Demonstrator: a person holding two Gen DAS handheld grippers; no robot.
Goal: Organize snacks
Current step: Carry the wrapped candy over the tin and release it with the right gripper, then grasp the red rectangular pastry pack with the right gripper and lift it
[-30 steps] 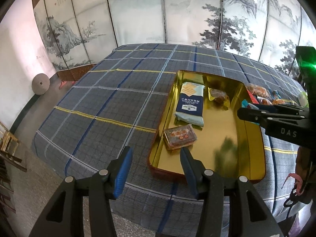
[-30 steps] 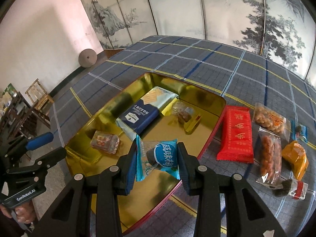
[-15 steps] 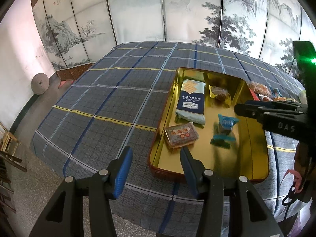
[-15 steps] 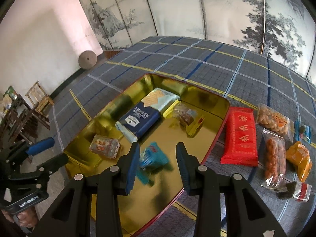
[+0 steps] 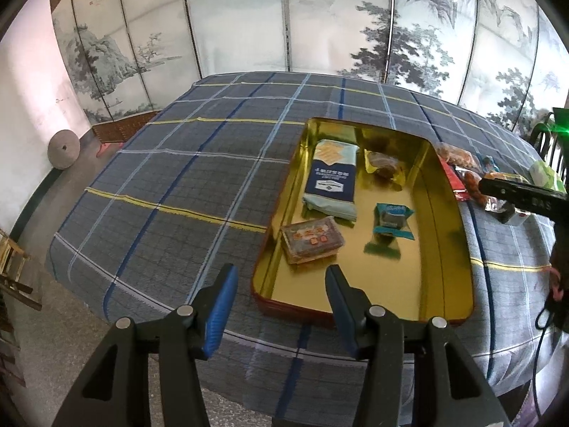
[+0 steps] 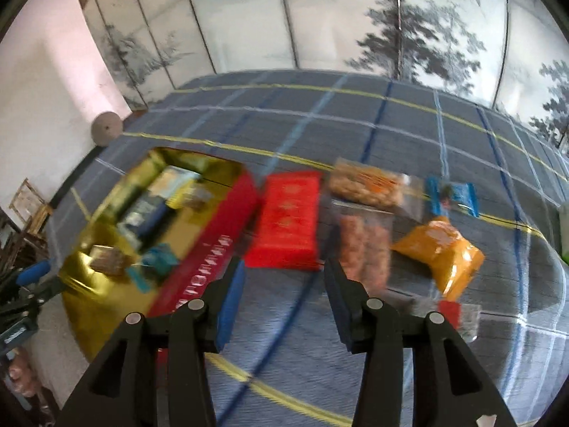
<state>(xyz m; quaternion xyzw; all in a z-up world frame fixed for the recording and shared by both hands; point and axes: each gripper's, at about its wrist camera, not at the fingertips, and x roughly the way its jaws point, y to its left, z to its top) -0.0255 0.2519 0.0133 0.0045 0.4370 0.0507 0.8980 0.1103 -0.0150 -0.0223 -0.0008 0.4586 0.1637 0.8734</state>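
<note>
A gold tin tray [image 5: 448,249] with red outer walls [image 6: 202,267] lies on the plaid cloth. In it lie a blue cracker pack [image 5: 332,181], a clear red-label box [image 5: 311,240], a brown wrapped snack [image 5: 384,163] and a teal packet [image 5: 393,219]. My left gripper [image 5: 281,306] is open and empty at the tray's near edge. My right gripper [image 6: 282,295] is open and empty above the cloth, near a red packet [image 6: 288,220], a sausage bag [image 6: 364,245], an orange bag [image 6: 441,249], a nut bag [image 6: 370,185] and a blue candy [image 6: 451,195].
The table is covered by a grey-blue plaid cloth [image 5: 177,192]. A painted folding screen [image 5: 284,25] stands behind it. A round stone disc [image 5: 64,149] leans on the left wall. A small clear packet with red label [image 6: 451,313] lies near my right fingers.
My right gripper opened and dropped the teal packet into the tray, then swung right over the loose snacks on the cloth. My left gripper stayed in place.
</note>
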